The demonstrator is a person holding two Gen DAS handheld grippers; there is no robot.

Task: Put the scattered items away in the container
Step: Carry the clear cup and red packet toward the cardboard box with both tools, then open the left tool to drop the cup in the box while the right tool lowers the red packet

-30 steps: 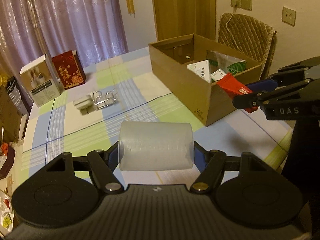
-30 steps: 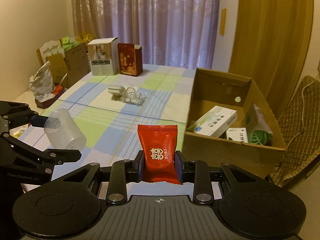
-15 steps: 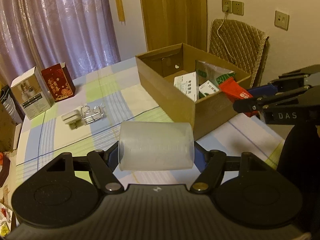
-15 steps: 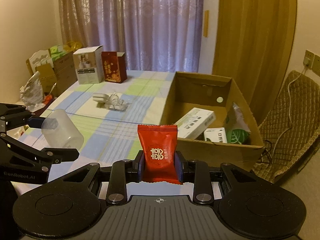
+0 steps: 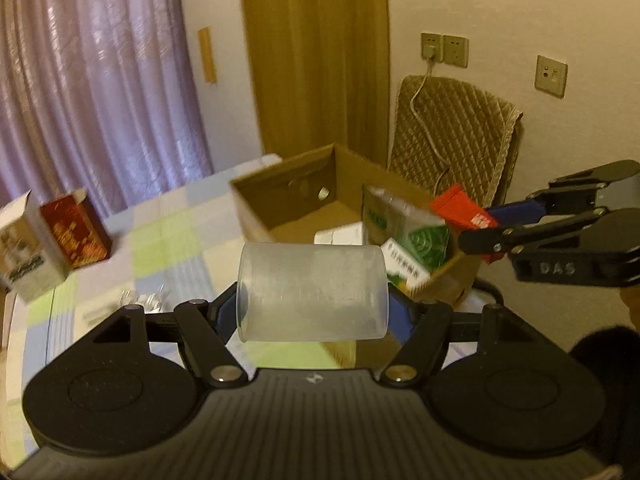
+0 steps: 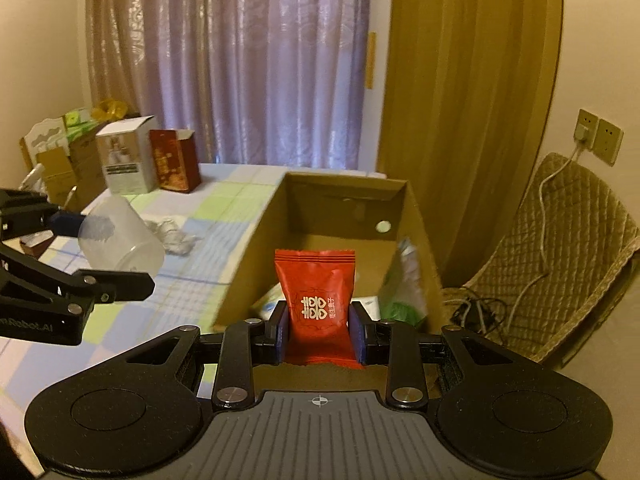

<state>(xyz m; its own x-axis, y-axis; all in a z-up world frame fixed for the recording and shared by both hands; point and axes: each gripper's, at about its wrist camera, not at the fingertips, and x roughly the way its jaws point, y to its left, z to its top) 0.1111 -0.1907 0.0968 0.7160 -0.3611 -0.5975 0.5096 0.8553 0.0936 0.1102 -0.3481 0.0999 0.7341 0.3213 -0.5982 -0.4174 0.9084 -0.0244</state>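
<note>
- Gripping a frosted plastic cup [image 5: 313, 293] sideways in my left gripper [image 5: 314, 312], held above the table near the cardboard box [image 6: 260, 248].
- My right gripper [image 6: 319, 330] pinches a red candy packet [image 6: 316, 300] over the box's near edge.

Sheer mauve pleated curtains [image 6: 248, 64] over window, tall mustard drape [image 6: 472, 92] beside; cream wall [image 5: 500, 12] with beige sockets [image 5: 444, 49]; brown quilted chair [image 6: 568, 248]; pastel checked tablecloth [image 5: 168, 240]; dim warm light

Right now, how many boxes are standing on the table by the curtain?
2. A white box stands at the table's far end by the curtain, and a red box stands just right of it. Others may be hidden outside the view.
</note>
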